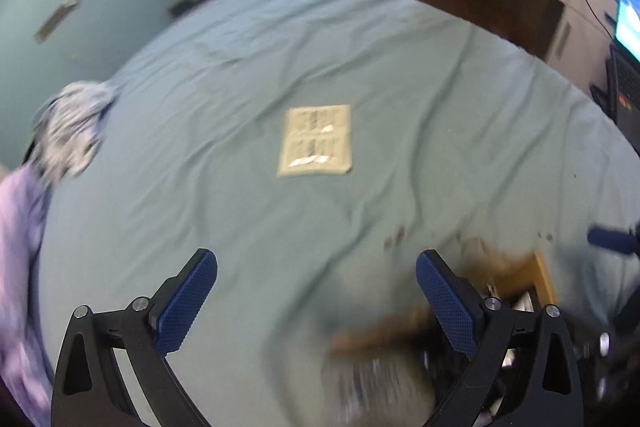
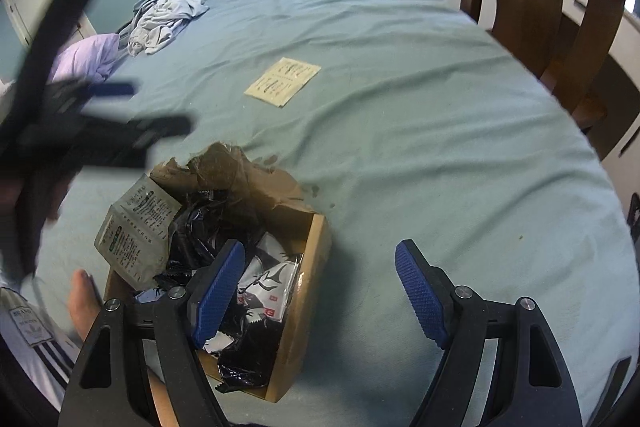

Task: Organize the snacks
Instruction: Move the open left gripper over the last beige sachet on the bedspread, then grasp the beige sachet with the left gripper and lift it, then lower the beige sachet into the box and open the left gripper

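Teal bedsheet (image 1: 240, 75) fills the blurred left wrist view, and the left gripper (image 1: 316, 291) hangs over it spread wide, nothing between its blue pads, with the pale flat packet (image 1: 316, 141) lying square-on well beyond and the cardboard box (image 1: 520, 279) only a smeared corner at near right. In the right wrist view, the right gripper (image 2: 320, 287) is released too, its left finger over the torn box (image 2: 312, 267) crammed with dark and white snack packs, half hidden. The packet (image 2: 283, 81) lies far off, long axis slanting up-right.
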